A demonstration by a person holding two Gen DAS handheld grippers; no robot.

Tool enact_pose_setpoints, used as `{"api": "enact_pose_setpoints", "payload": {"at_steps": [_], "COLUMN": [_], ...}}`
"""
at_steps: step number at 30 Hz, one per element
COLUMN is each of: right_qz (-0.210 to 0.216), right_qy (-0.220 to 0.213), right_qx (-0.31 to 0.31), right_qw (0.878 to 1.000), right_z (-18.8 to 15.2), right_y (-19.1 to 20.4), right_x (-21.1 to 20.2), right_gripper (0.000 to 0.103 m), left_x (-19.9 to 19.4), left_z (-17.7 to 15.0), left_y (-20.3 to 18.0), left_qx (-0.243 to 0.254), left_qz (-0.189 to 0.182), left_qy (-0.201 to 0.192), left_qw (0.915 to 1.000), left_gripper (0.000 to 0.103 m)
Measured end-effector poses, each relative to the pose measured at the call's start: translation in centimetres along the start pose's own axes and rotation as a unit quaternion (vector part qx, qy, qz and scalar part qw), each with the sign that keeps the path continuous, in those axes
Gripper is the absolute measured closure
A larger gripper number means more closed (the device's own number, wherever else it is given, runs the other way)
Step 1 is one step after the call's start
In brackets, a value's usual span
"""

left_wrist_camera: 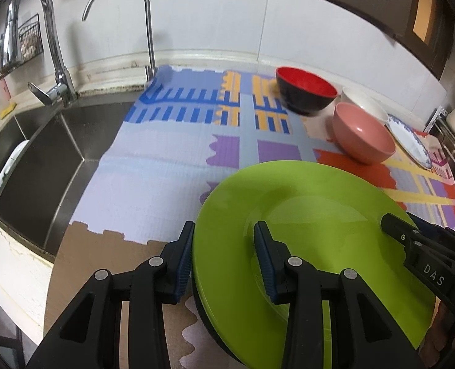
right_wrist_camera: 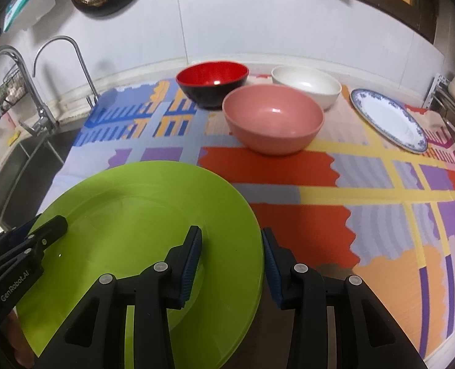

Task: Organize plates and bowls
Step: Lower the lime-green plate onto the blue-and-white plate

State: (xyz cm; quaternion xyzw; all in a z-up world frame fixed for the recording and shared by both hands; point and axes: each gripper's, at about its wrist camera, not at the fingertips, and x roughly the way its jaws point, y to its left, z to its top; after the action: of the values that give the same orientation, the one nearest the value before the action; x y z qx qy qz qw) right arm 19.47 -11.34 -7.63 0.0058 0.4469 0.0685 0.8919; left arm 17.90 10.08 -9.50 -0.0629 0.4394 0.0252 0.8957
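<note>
1. While both straddle its opposite rims, the left hand-held gripper point(left_wrist_camera: 224, 258) and right hand-held gripper point(right_wrist_camera: 232, 259) clamp the green plate point(right_wrist_camera: 153, 215) over the table's patterned mat point(right_wrist_camera: 365, 190).
2. Beyond sit the pink bowl point(right_wrist_camera: 272, 120), red-and-black bowl point(right_wrist_camera: 212, 84), white bowl point(right_wrist_camera: 307, 84) and blue-rimmed plate point(right_wrist_camera: 387, 120).

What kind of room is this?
Most likely a home kitchen: a steel sink with tall taps sits beside a counter mat with bowls and a green plate.
</note>
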Motion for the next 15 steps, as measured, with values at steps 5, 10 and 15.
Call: {"api": "enact_pose_setpoints", "payload": {"at_steps": [5,10,15], "right_qz": [-0.002,-0.006,-0.006], "right_qy": [0.014,0.02,0.034], "right_qx": [0.001,-0.003,-0.008], "right_qw": [1.0,1.0,0.999], "right_z": [-0.5,-0.8,-1.1], "right_y": [0.0,0.2,0.5], "right_x": [1.0,1.6,2.3], "right_gripper": [0.063,0.062,0.062], "left_x": [0.6,1.5,2.1], "left_z": [-0.3,-0.5,-1.0], "left_y": [0.0,0.2,0.5], "left_qx": [0.0,-0.004,-0.009], "left_qz": [0.002,0.002,0.005], "left_qy": [0.011,0.025,0.037], "left_qw": [0.9999,0.9997,0.9993], "left_gripper": [0.065,0.065,0.065]}}
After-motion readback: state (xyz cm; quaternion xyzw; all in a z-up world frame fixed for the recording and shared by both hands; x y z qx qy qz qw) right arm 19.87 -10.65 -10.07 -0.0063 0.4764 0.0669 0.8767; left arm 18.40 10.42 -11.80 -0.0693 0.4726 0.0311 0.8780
